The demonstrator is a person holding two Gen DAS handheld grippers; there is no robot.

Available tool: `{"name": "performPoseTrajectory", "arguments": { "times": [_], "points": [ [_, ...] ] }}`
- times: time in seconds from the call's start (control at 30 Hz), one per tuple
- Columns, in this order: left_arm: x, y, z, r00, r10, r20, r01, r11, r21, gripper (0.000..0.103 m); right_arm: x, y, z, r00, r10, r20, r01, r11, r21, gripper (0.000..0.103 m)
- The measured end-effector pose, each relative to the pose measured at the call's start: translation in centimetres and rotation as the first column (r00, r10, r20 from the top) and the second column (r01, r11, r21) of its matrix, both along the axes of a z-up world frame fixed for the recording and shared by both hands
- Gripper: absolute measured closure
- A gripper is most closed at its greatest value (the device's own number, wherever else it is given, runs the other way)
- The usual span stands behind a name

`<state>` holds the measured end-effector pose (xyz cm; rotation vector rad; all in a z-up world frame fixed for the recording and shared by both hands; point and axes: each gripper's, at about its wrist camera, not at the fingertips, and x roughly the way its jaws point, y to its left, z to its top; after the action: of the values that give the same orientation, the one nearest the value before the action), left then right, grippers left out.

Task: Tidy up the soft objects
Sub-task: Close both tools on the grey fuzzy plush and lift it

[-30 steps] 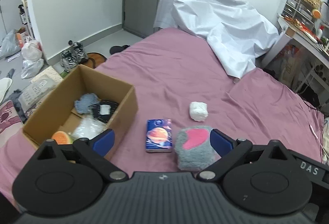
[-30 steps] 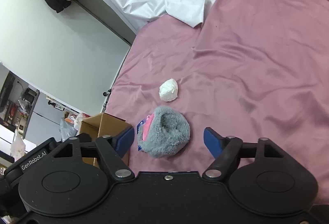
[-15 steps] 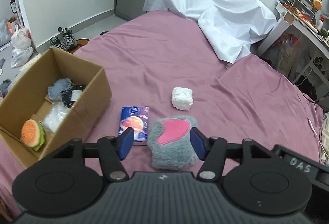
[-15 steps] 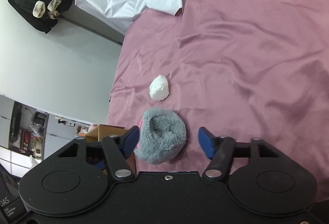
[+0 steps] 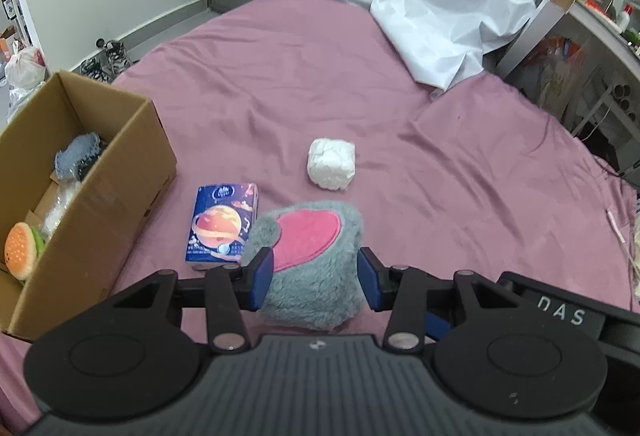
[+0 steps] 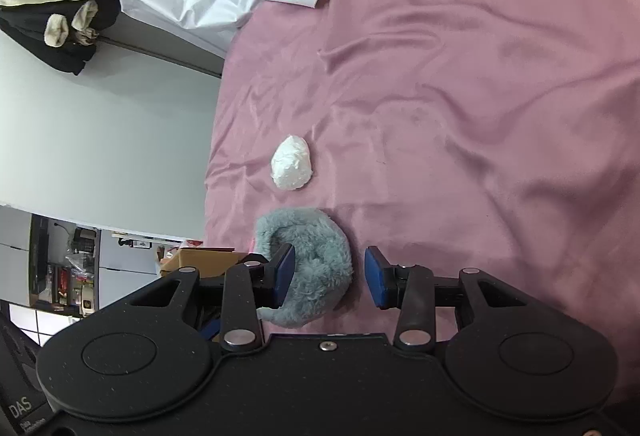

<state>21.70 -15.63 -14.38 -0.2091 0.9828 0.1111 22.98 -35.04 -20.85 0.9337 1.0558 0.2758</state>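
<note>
Left wrist view: left gripper [image 5: 315,278] pads pressed on both sides of grey plush slipper [image 5: 312,276], pink insole up, on purple bedsheet [image 5: 440,195]. Tissue pack [image 5: 222,226] just beside it, cardboard box [image 5: 120,203] further left, burger toy [image 5: 22,250] inside. White wad [image 5: 331,163] beyond. Right gripper [image 6: 330,278] part-open around slipper's edge, right pad clear.

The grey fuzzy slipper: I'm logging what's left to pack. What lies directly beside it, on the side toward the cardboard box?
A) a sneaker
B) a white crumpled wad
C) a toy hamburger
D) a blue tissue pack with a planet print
D: the blue tissue pack lies flat on the bedsheet, between the grey fuzzy slipper and the cardboard box.
</note>
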Motion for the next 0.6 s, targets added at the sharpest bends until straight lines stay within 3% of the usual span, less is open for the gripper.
{"name": "performPoseTrajectory", "arguments": {
  "times": [0.2,0.4,0.6],
  "points": [
    [0.4,1.1,-1.4,0.999,0.042,-0.029,-0.040,0.998,0.051,0.059,0.5,0.2,-0.7,1.000,0.002,-0.016,-0.001,1.000,0.009,0.059],
    [0.2,3.2,-1.9,0.995,0.097,-0.036,-0.098,0.995,-0.018,0.074,1.0,0.8,-1.0,0.999,0.032,-0.005,-0.032,0.999,0.000,0.055],
    [-0.4,4.5,-1.8,0.992,0.123,-0.034,-0.126,0.987,-0.096,0.079,1.5,1.9,-0.9,0.997,0.077,0.011,-0.077,0.997,-0.021,0.054]
  ]
}}
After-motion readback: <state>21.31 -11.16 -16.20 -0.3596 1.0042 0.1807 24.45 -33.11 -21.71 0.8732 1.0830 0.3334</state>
